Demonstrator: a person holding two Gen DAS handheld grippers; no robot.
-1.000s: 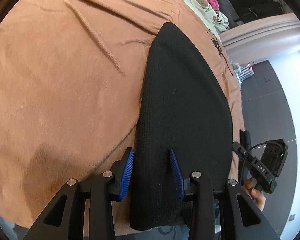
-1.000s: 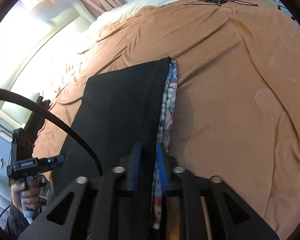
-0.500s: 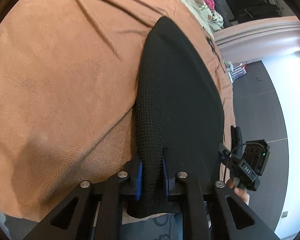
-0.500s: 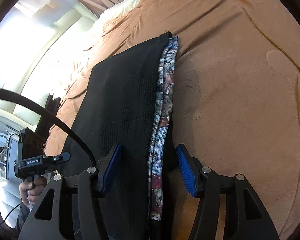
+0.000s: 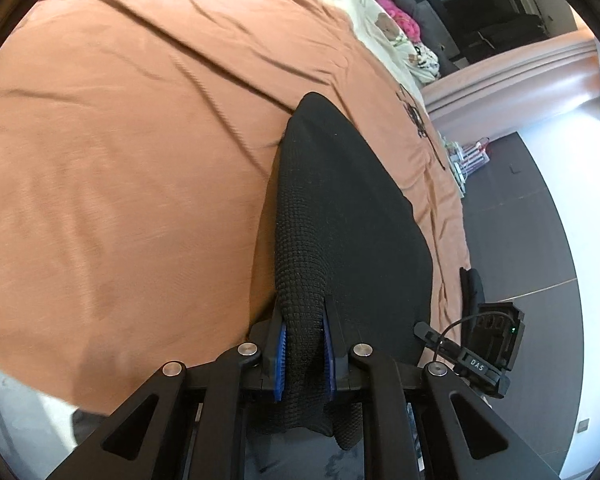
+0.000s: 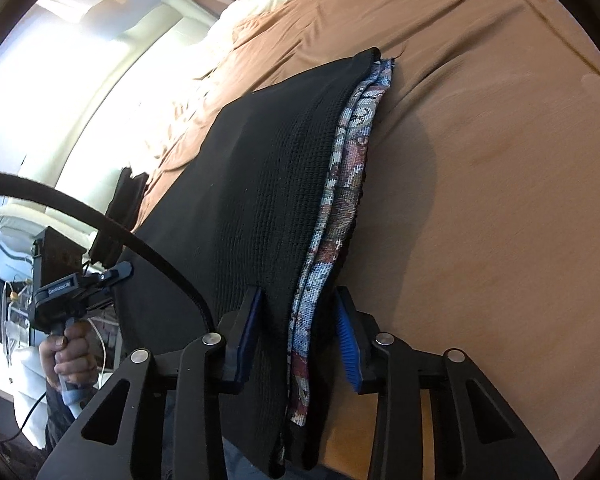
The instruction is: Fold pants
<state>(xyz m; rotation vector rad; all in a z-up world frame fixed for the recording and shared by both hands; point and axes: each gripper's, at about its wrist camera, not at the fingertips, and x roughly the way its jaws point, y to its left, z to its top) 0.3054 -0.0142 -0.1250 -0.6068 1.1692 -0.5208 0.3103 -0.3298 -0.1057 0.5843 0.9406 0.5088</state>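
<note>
My left gripper (image 5: 303, 354) is clamped on a bunched edge of the black pants (image 5: 340, 216), which stretch away from it across the brown blanket (image 5: 120, 160). My right gripper (image 6: 296, 336) is closing, jaws still apart, astride the pants' patterned edge (image 6: 340, 184); its pads (image 6: 346, 340) aren't pressing yet

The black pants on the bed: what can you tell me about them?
The black waffle-knit pants lie lengthwise on the rust-brown bedspread, seemingly folded, with a patterned blue-and-red woven lining peeking along one edge. The left tongs pinch one near corner, bunching and lifting it. The right tongs straddle the other near edge, closing, their blue pads not yet pressing.
</note>
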